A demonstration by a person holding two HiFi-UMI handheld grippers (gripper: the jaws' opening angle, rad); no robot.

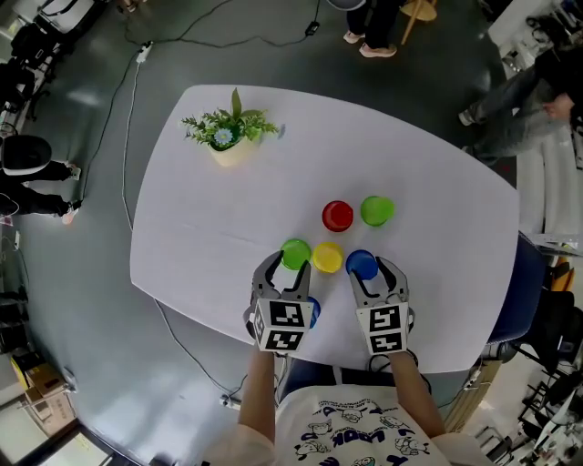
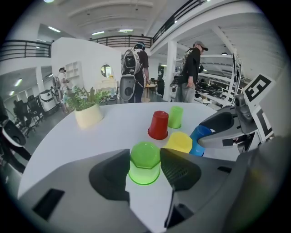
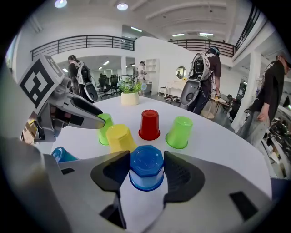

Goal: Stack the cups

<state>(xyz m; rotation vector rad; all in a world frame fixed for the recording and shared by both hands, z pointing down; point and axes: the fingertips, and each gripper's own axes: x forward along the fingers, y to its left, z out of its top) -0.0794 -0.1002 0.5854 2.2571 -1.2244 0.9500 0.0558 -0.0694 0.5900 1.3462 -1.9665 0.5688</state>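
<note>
Several plastic cups stand upside down on the white table (image 1: 200,227). My left gripper (image 1: 288,261) (image 2: 144,164) is shut on a green cup (image 1: 295,251) (image 2: 144,157), its pads pressing both sides. My right gripper (image 1: 370,270) (image 3: 146,176) is shut on a blue cup (image 1: 362,262) (image 3: 146,164) in the same way. A yellow cup (image 1: 328,258) (image 2: 178,142) (image 3: 119,136) stands between the two. Behind them are a red cup (image 1: 338,216) (image 3: 149,124) and a second green cup (image 1: 377,210) (image 3: 179,132). A second blue cup (image 1: 313,312) (image 3: 61,154) lies half hidden under my left gripper.
A potted plant (image 1: 230,136) (image 2: 88,109) stands at the table's far left. The near table edge runs just under my hands. People stand beyond the far side (image 1: 373,27), and cables (image 1: 127,127) trail over the floor to the left.
</note>
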